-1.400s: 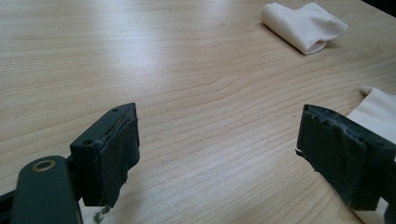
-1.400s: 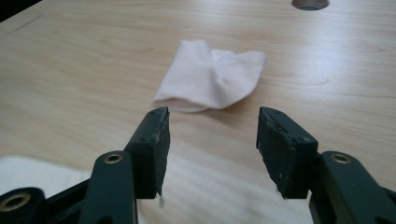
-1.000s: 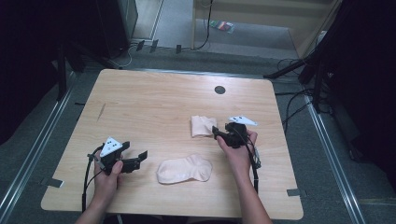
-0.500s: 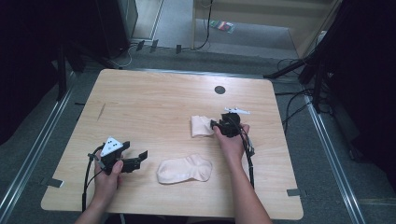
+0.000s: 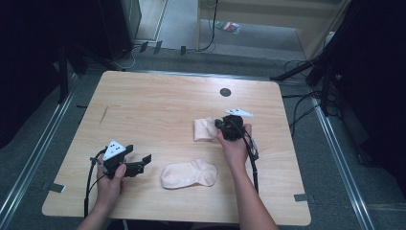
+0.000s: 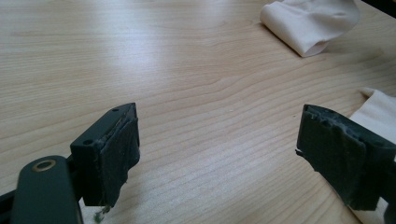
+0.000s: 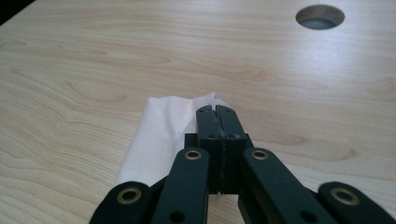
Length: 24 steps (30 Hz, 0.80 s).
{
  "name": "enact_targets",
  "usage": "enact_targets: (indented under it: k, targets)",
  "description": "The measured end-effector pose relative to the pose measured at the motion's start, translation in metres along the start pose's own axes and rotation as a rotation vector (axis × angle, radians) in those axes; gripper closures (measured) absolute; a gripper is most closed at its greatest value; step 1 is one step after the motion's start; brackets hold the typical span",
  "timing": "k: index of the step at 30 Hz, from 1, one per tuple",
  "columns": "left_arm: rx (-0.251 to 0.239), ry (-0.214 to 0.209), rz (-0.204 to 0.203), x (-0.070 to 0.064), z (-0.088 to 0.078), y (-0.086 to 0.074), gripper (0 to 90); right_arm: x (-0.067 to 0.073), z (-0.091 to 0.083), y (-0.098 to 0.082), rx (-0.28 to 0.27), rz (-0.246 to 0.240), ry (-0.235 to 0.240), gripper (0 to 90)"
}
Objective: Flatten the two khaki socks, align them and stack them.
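Where the right hand-held gripper [image 5: 221, 125] meets the folded sock [image 5: 204, 129], its jaws are pressed flat together, with no gap showing between them in the right gripper view. The tips [image 7: 217, 112] sit at the near edge of the pale cloth [image 7: 161, 140], which spreads out beneath and to the left of them; whether a fold of the cloth is actually pinched between the pads cannot be told. This folded sock lies right of the counter's middle, just left of the right hand [image 5: 234, 143] that grips the tool from behind.

Nearer the person, the second sock [image 5: 189, 173] lies flat and spread out on the counter [image 5: 158, 105], well apart from the folded one and between the two forearms. In the left gripper view its edge [image 6: 380, 112] shows just beyond the right-hand jaw, while the folded sock [image 6: 310, 21] sits farther off.

To the left, the left hand-held gripper [image 5: 143, 163] is held low over the wood by the left hand [image 5: 111, 184], its jaws spread wide with nothing between them but bare wood grain [image 6: 215, 154]. It points toward the flat sock without touching it.

Toward the far edge of the counter sits a round dark cable hole [image 5: 225, 92], also seen in the right gripper view [image 7: 320, 16].
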<state>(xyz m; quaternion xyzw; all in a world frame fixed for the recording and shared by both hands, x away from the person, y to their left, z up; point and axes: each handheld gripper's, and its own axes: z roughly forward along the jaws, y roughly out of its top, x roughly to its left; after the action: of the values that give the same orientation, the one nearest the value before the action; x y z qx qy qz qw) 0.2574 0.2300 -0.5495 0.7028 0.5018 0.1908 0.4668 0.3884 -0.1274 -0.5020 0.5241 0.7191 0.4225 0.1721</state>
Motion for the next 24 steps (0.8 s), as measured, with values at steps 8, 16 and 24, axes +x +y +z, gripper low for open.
enact_targets:
  k: [8, 16, 24]
  targets:
    - [0.038, -0.009, -0.008, -0.004, 0.008, 0.009, 14.4, 0.011, -0.014, 0.016, -0.038, -0.012, 0.034, 90.0]
    - [0.009, -0.038, -0.013, -0.015, 0.033, 0.038, 14.6, 0.036, -0.021, 0.033, -0.063, -0.053, 0.071, 90.0]
    - [0.052, -0.055, 0.033, -0.028, 0.073, 0.047, 16.5, 0.072, -0.015, 0.049, -0.071, -0.092, 0.135, 90.0]
